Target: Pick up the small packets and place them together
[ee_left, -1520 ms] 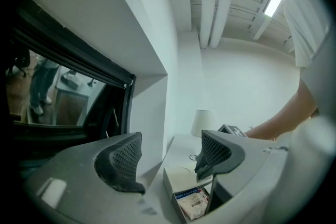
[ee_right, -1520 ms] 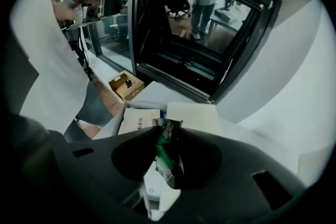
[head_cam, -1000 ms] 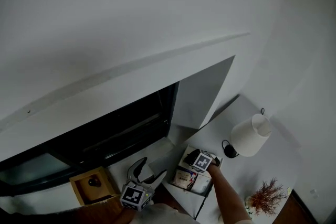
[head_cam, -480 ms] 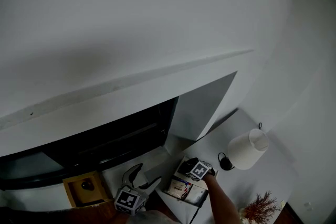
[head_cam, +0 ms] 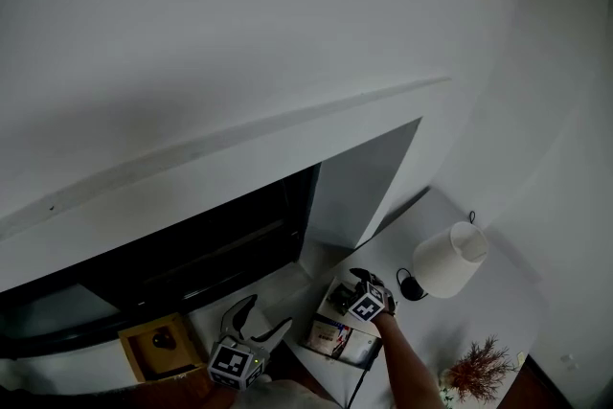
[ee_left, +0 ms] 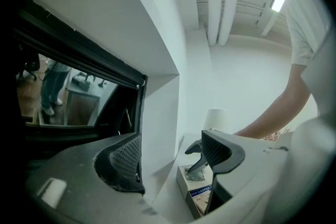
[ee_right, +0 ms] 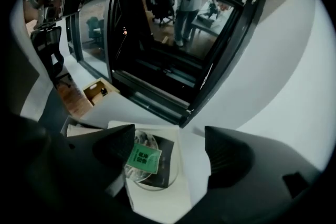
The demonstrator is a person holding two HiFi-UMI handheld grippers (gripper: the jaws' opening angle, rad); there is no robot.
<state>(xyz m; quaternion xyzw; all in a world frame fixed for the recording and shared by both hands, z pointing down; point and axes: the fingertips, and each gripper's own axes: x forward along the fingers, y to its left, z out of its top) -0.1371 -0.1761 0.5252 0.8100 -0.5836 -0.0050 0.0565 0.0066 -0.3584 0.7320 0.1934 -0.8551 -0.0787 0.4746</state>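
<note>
Green packet (ee_right: 143, 158) lying in box (head_cam: 335, 338), just below right hand-held gripper (ee_right: 170, 155), between pads, nearer one pad, not pinched. Jaws just been opening, now released. Left hand-held gripper (ee_left: 172, 155) released too, nothing between; box beyond it.

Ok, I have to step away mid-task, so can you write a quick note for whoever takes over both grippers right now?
Left gripper: open, empty, held level beside the white box.
Right gripper: above the box, its jaws have just been opening; the pads are off the green packet lying below them.
Things: the green packet rests on a dark packet inside the box.
Done: at least these two packets are together.
Left: no loose packets show in any view; look around before calling it finished.
</note>
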